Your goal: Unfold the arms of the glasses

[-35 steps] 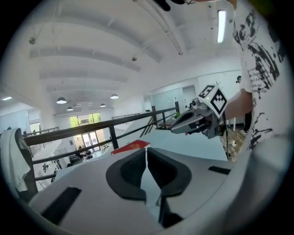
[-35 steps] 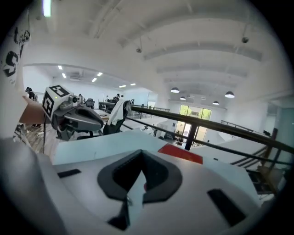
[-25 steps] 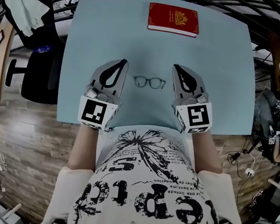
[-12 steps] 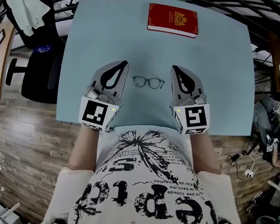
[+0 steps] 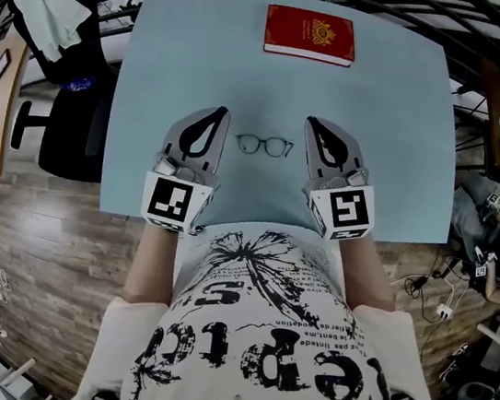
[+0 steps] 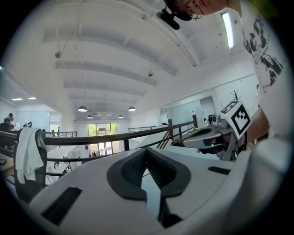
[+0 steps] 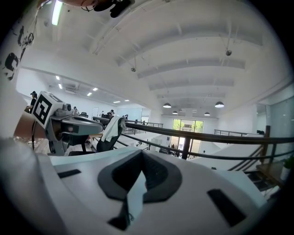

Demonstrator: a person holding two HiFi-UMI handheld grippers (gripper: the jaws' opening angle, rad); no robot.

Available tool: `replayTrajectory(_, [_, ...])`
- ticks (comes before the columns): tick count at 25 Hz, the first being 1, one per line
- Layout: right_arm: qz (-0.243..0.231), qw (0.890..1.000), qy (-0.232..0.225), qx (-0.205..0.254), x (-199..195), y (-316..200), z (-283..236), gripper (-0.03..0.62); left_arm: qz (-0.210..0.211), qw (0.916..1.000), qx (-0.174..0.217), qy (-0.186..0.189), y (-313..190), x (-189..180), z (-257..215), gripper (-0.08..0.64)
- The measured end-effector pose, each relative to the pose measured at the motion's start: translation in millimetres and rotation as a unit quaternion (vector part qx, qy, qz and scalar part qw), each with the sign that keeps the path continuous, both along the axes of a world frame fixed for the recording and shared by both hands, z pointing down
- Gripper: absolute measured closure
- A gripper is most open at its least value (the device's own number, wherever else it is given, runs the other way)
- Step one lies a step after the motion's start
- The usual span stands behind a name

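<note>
I have both tongs resting low at the near edge of the pale blue tabletop (image 5: pixel 179 53), pointing away from the person's body. The glasses (image 5: pixel 264 146) lie flat on the tabletop in the gap between them. They sit roughly level with the front halves of the tongs, and the two round dark-rimmed lenses lie side by side across the gap. The arms seem folded in behind the frame, though the head view is too small for me to be sure.

The left tongs (image 5: pixel 218 111) sit just to the left of the glasses and apart from them. Their dark pads are pressed together at the tips, and in the left gripper view nothing is pinched between them. The right tongs (image 5: pixel 314 123) sit just to the right of the glasses, also clear of the frame. Their pads meet in the same way and they too grip nothing. Neither gripper view shows the glasses. Each looks level across the tabletop toward a black railing (image 7: pixel 202 137).

A red book (image 5: pixel 310 35) lies well beyond the glasses at the tabletop's far edge.
</note>
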State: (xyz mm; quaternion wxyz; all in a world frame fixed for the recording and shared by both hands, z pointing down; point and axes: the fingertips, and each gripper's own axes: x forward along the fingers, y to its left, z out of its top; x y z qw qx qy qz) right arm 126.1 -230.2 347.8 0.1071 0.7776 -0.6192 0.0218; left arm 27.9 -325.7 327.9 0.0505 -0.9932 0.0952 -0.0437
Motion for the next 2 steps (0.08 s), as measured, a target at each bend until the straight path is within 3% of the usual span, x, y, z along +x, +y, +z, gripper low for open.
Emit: replayTrajectory(2, [-0.001,1.000,0.000,-0.001,-0.4,0.3,1.1,0.584,0.000,1.0000,0.002,0.001,0.3,0.2,0.3,0.541])
